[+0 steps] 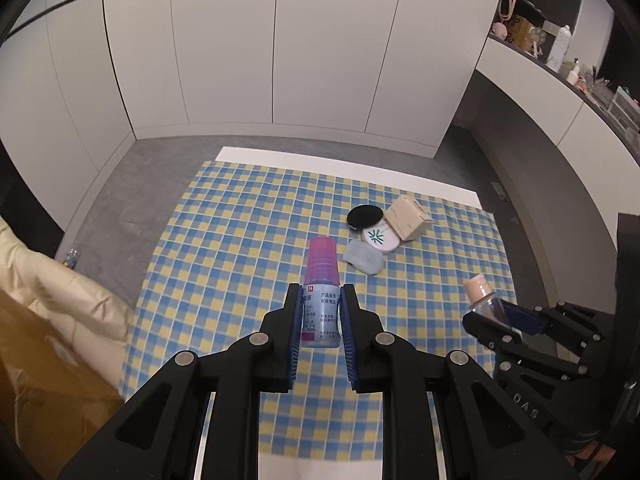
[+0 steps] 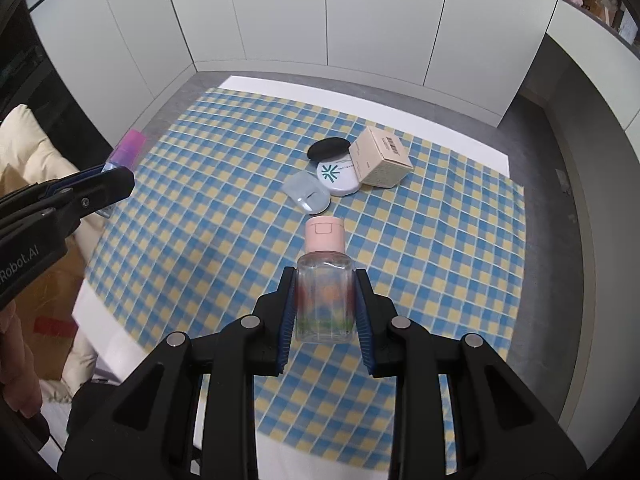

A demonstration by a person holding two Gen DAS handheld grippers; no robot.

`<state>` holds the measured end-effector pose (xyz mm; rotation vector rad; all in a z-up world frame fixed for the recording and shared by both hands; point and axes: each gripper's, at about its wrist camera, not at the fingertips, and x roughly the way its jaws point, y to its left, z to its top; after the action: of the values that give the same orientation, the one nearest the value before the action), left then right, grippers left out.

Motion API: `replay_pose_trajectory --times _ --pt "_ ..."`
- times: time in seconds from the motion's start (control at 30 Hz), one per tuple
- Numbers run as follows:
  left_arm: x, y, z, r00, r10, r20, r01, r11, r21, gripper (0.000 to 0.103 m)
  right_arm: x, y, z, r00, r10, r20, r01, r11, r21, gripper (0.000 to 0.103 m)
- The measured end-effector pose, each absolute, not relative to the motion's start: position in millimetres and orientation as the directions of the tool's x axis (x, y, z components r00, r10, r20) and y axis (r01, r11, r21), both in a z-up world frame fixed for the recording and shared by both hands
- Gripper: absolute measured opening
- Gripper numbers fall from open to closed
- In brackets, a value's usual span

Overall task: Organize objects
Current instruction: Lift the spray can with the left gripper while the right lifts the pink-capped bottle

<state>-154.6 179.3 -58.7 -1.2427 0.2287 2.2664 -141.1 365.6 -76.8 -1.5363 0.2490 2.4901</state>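
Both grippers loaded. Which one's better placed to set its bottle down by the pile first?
Right, probably. The right gripper holds its peach-capped bottle pointing at the grey case in the pile; the left gripper with its pink-capped bottle sits farther left.

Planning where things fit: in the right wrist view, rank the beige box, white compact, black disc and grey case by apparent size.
1. beige box
2. white compact
3. grey case, close to the compact, so unsure
4. black disc, partly hidden behind the compact and box, so unsure
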Motion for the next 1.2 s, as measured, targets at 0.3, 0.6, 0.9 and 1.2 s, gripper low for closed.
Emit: replay_pose_trajectory --times 0.3,0.6,0.9,1.2 --pt "-109 160 -35 -0.461 0.395 -0.795 -0.54 -0.836 -0.103 0.018 -102 355 -44 -0.481 0.097 -0.872 -0.27 -0.962 0.042 0.028" --pt "-93 137 -34 -0.473 0.407 -0.781 -0.519 -0.846 -0.126 0.018 -88 343 -24 -0.532 0.091 -0.842 -0.25 -0.967 0.053 0.028" --pt "-100 134 -40 -0.476 0.407 -0.78 -0.511 -0.85 -0.131 0.018 -89 347 -25 -0.546 0.092 -0.833 -0.255 -0.965 0.061 0.028" --pt "-95 144 -39 -0.488 0.413 -0.769 -0.539 -0.836 -0.107 0.018 -94 346 -15 -0.563 0.12 -0.818 -0.246 -0.969 0.028 0.028"
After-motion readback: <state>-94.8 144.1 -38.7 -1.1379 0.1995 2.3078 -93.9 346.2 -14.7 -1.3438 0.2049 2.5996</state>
